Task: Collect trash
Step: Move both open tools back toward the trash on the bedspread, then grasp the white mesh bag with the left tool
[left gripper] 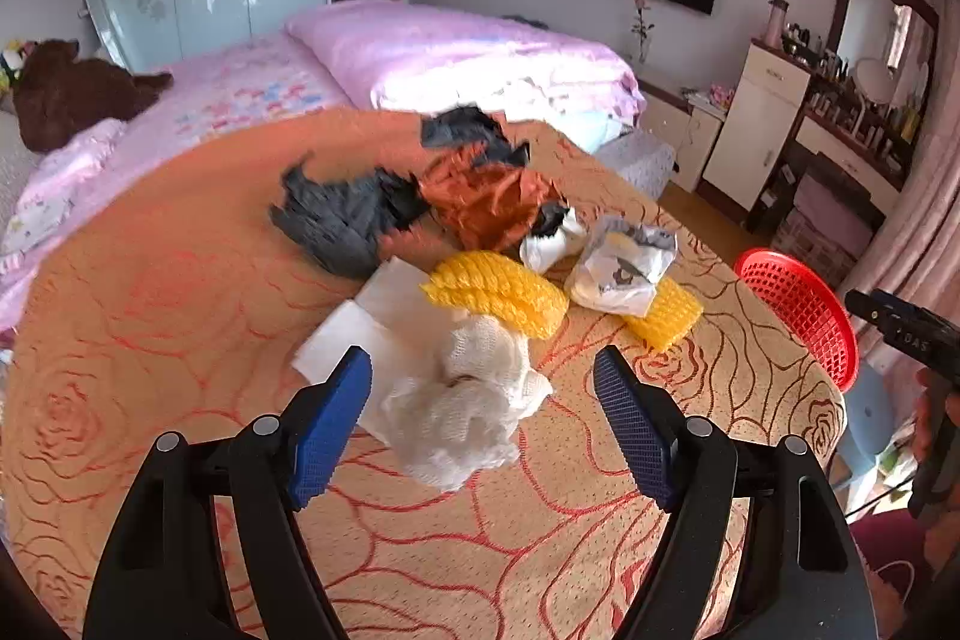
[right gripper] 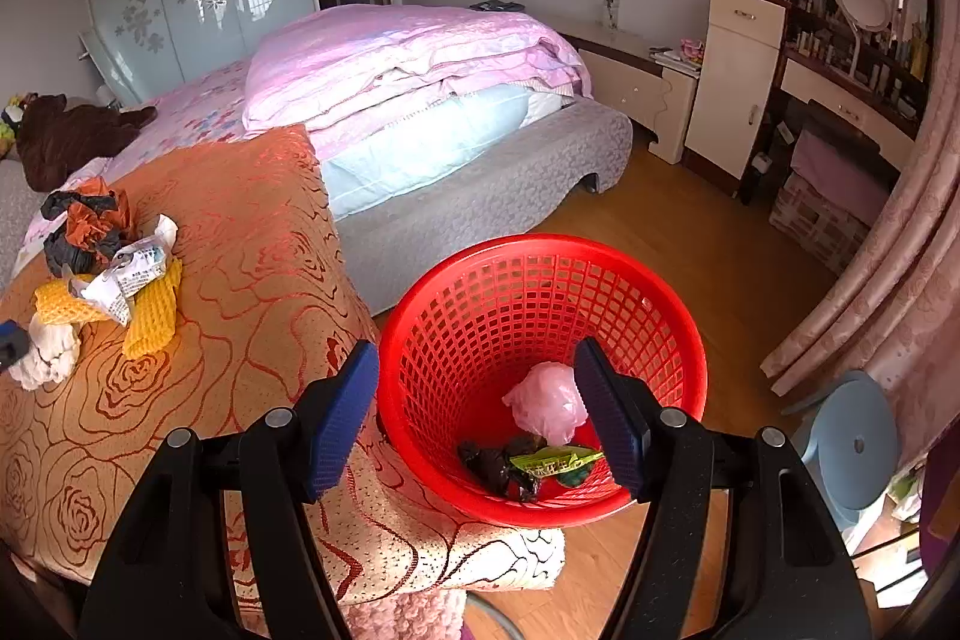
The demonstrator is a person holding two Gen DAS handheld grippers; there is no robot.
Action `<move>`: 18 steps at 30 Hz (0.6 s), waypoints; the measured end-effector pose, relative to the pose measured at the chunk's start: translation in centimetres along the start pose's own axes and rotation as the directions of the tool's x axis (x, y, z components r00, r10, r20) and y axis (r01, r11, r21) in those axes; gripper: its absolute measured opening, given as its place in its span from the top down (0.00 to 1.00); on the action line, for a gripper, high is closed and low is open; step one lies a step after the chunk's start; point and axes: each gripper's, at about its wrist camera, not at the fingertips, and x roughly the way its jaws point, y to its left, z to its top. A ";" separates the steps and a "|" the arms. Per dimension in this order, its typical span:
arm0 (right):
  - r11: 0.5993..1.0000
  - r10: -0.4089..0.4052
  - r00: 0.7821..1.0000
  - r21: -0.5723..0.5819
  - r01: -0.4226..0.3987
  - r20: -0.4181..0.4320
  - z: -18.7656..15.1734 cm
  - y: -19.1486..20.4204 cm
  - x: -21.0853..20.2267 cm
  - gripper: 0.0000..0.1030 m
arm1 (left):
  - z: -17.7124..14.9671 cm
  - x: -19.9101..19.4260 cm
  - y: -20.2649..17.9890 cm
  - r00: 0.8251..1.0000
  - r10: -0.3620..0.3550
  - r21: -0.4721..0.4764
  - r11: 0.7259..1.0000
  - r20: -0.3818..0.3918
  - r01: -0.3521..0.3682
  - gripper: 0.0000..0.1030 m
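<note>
A heap of trash lies on the table's orange rose-patterned cloth [left gripper: 150, 310]. In it are a white foam net [left gripper: 468, 400], two yellow foam nets [left gripper: 498, 289], a white napkin [left gripper: 372, 322], a crumpled wrapper [left gripper: 618, 268], an orange bag [left gripper: 492, 202] and a black bag [left gripper: 348, 220]. My left gripper [left gripper: 483, 358] is open, its blue pads either side of the white net and not pressing on it. My right gripper [right gripper: 475, 346] hangs open and empty over the red basket [right gripper: 540, 244], which holds a pink bag [right gripper: 546, 400], a black bag [right gripper: 492, 466] and a green wrapper [right gripper: 558, 460].
The red basket [left gripper: 798, 310] stands on the floor off the table's right corner, with a blue stool [right gripper: 858, 436] to its right. A bed [right gripper: 420, 58] with pink bedding lies behind the table. A dresser and curtain line the right wall.
</note>
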 end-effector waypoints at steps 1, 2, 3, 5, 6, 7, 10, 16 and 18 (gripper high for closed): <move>1.000 0.000 1.000 0.000 0.000 0.001 0.0 0.0 0.0 0.37 | -0.2 0.3 -0.1 1.000 0.002 0.000 1.000 -0.006 -0.002 0.29; 1.000 -0.001 1.000 0.001 0.001 -0.002 0.0 0.0 0.1 0.37 | -0.3 0.8 -0.1 1.000 0.004 0.001 1.000 -0.013 -0.004 0.29; 1.000 0.000 1.000 0.001 0.000 -0.003 0.0 0.0 0.1 0.37 | -0.4 1.1 0.0 1.000 0.006 -0.001 1.000 -0.020 -0.006 0.29; 1.000 0.001 1.000 -0.001 -0.001 -0.007 0.0 0.1 0.1 0.37 | -0.6 1.6 0.0 1.000 0.007 -0.006 1.000 -0.027 -0.008 0.30; 1.000 0.003 1.000 -0.004 -0.003 -0.008 0.0 0.2 0.1 0.37 | -0.7 1.8 0.1 0.999 0.009 -0.008 1.000 -0.031 -0.009 0.36; 1.000 0.004 1.000 -0.007 -0.004 -0.009 0.0 0.4 0.1 0.37 | -0.9 2.0 0.1 0.999 0.010 -0.011 1.000 -0.041 -0.011 0.42; 1.000 0.011 1.000 -0.020 -0.011 -0.008 0.0 0.8 0.0 0.37 | -1.2 2.4 0.8 0.998 0.005 -0.041 0.999 -0.062 -0.008 0.65; 0.998 0.035 0.999 -0.045 -0.035 -0.016 -0.3 1.8 0.1 0.37 | -1.8 0.1 1.7 1.000 0.000 -0.065 0.998 0.010 0.001 0.71; 0.997 0.049 0.999 -0.065 -0.050 -0.020 -0.5 2.6 0.1 0.37 | -1.7 -0.8 1.9 1.000 0.005 -0.071 0.997 0.029 -0.003 0.71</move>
